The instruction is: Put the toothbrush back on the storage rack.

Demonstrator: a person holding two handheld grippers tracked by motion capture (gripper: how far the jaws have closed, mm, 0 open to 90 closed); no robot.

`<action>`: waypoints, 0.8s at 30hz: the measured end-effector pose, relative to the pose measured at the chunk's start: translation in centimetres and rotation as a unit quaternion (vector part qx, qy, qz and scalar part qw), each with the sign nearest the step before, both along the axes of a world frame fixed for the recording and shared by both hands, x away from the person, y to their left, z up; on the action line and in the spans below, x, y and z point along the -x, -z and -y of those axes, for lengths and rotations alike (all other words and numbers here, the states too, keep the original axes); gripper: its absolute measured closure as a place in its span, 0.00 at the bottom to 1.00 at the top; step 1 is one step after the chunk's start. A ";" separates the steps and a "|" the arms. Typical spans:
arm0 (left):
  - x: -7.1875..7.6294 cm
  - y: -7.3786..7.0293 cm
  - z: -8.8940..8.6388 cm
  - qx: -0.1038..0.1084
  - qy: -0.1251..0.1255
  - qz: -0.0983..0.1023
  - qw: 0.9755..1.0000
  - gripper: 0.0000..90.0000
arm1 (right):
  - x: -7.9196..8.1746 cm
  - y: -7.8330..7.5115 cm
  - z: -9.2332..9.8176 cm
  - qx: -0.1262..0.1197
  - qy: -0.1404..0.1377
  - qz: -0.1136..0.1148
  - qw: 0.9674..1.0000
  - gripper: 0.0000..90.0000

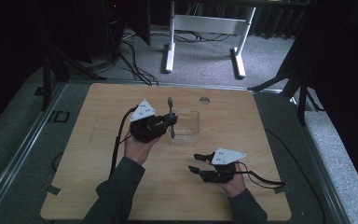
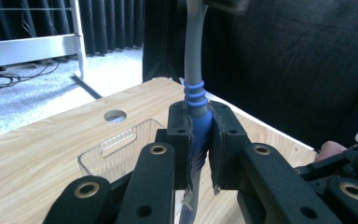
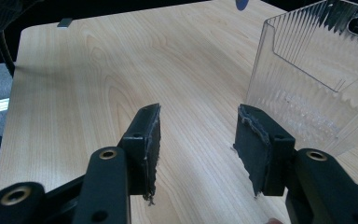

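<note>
My left gripper (image 1: 169, 122) (image 2: 200, 140) is shut on a utensil (image 1: 170, 116) with a grey shaft and a blue grip (image 2: 196, 107). It holds the utensil upright, with the dark head at the top, at the left edge of a clear plastic box (image 1: 187, 122) (image 2: 116, 149). The lower tip hangs just above the table, outside the box wall. My right gripper (image 1: 196, 163) (image 3: 198, 126) rests low near the front right, open, with nothing between its pads. The ribbed clear box (image 3: 307, 79) stands just beyond its right jaw.
The wooden table (image 1: 98, 186) has a round hole (image 1: 204, 100) (image 2: 115, 115) behind the box. A white desk frame (image 1: 205, 28) and cables lie on the floor beyond the far edge. Dark curtains close off both sides.
</note>
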State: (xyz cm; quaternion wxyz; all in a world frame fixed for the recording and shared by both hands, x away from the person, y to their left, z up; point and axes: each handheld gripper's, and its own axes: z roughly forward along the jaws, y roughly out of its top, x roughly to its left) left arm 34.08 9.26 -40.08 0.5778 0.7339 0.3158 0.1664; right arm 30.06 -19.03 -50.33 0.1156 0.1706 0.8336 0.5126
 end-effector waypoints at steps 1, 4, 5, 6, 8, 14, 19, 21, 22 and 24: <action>-0.2 0.0 0.0 0.002 -0.002 0.001 1.000 0.89 | 0.0 0.0 0.0 0.000 0.000 0.000 1.000 0.55; -0.4 0.0 0.1 0.002 -0.004 0.003 1.000 0.89 | 0.0 0.0 0.0 0.001 0.000 0.000 1.000 0.55; -0.5 0.0 0.1 0.002 -0.004 0.004 1.000 0.89 | 0.0 0.1 0.0 0.001 -0.001 0.000 1.000 0.55; -0.6 0.0 0.1 0.003 -0.005 0.005 1.000 0.89 | 0.0 0.1 0.0 0.001 -0.001 0.000 1.000 0.55; -0.8 0.0 0.2 0.003 -0.007 0.005 1.000 0.89 | 0.0 0.1 0.0 0.001 0.000 -0.001 1.000 0.55; -1.5 0.2 0.2 0.010 -0.014 0.006 1.000 0.89 | 0.0 0.1 0.1 0.001 0.000 0.000 1.000 0.55; -1.9 0.3 0.3 0.012 -0.019 0.006 1.000 0.89 | 0.0 0.1 0.0 0.003 0.000 -0.001 1.000 0.55; -2.1 0.3 0.4 0.013 -0.021 0.006 1.000 0.89 | 0.0 0.1 0.0 0.003 0.000 -0.002 1.000 0.55; -2.1 0.3 0.5 0.012 -0.022 0.006 1.000 0.89 | 0.0 0.2 0.0 0.003 0.000 -0.001 1.000 0.55; -2.4 0.4 0.7 0.009 -0.023 0.007 1.000 0.89 | 0.0 0.2 0.0 0.004 -0.001 -0.001 1.000 0.55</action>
